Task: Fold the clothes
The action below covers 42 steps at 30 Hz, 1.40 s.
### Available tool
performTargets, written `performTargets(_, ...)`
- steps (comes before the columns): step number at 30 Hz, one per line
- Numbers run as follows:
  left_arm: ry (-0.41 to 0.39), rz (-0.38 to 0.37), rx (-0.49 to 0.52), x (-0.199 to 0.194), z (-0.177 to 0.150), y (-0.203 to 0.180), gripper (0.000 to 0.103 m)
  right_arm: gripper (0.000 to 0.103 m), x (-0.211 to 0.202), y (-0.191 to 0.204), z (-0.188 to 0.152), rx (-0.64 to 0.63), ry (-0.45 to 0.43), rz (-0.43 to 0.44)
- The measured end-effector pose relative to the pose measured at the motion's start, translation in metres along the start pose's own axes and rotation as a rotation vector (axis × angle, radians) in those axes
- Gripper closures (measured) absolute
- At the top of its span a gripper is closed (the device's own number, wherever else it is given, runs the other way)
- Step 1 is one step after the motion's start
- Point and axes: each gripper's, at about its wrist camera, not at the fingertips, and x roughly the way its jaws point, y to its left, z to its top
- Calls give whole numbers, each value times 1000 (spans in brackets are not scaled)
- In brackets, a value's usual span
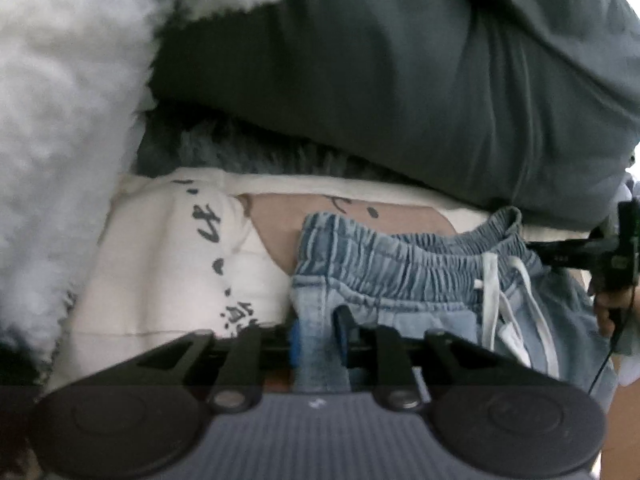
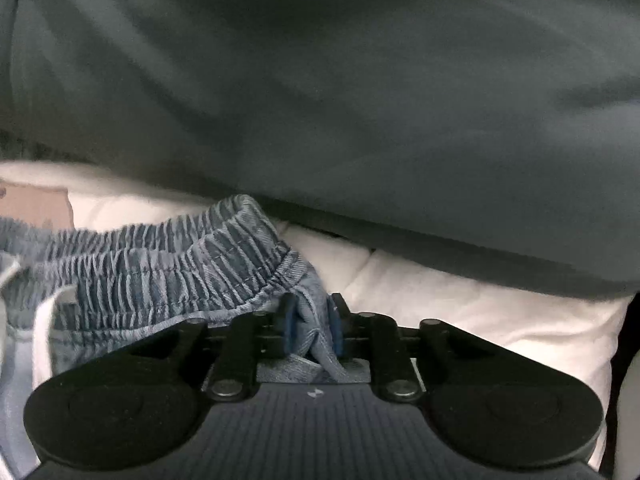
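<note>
- The left gripper (image 1: 319, 336) was clamped on the denim shorts (image 1: 400, 280), a strip of the light blue fabric pinched tight between its blue pads (image 1: 295, 340) just under the waistband.
- The right gripper (image 2: 311, 330) was doing the same thing at the other end of the elastic waistband (image 2: 160, 276), with a bunched fold of denim squeezed between its two pads.
- So the shorts were held by both grippers, waistband stretched between them, and the white drawstring (image 1: 490, 292) dangled down the front.
- Behind the shorts was a cream shirt (image 1: 160, 264) with dark printed lettering and a tan patch, lying flat; the waistband sat right in front of it.
- A big dark grey-green garment (image 1: 400, 80) was piled over the top of the cream one, filling most of the right wrist view too.
- Fluffy white fabric (image 1: 60, 140) took up the left side of the left view.
- The right gripper's black body also peeked in at the right edge of the left view, with a hand (image 1: 608, 312) on it.
- Couldn't tell what surface was under all of it.
</note>
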Motion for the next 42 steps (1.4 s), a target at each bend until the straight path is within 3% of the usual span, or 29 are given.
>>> performTargets(3, 9, 40, 18, -12, 7, -10, 74, 52, -29, -14, -1, 42, -38, 13)
performTargets(7, -23, 85, 127, -42, 17, -35, 50, 51, -92, -40, -16, 116, -94, 80)
performTargets(12, -2, 85, 207, -67, 40, -75, 49, 46, -166, -71, -56, 175, -124, 116)
performTargets(15, 13, 65, 264, -78, 54, -104, 44, 46, -205, -98, -94, 255, -129, 100)
performTargets(21, 54, -8, 436, -66, 64, -189, 41, 46, -271, -136, -206, 453, -133, 5)
performTargets(25, 116, -83, 511, -46, 46, -238, 40, 46, -309, -147, -280, 543, -111, -58)
performTargets(32, 218, -132, 677, -20, -12, -312, 39, 46, -378, -146, -408, 704, -102, -163)
performTargets(36, 286, -191, 815, -7, -50, -358, 39, 46, -407, -123, -469, 818, -83, -216)
performTargets(42, 354, -282, 931, 8, -101, -408, 39, 46, -430, -82, -547, 983, -41, -262)
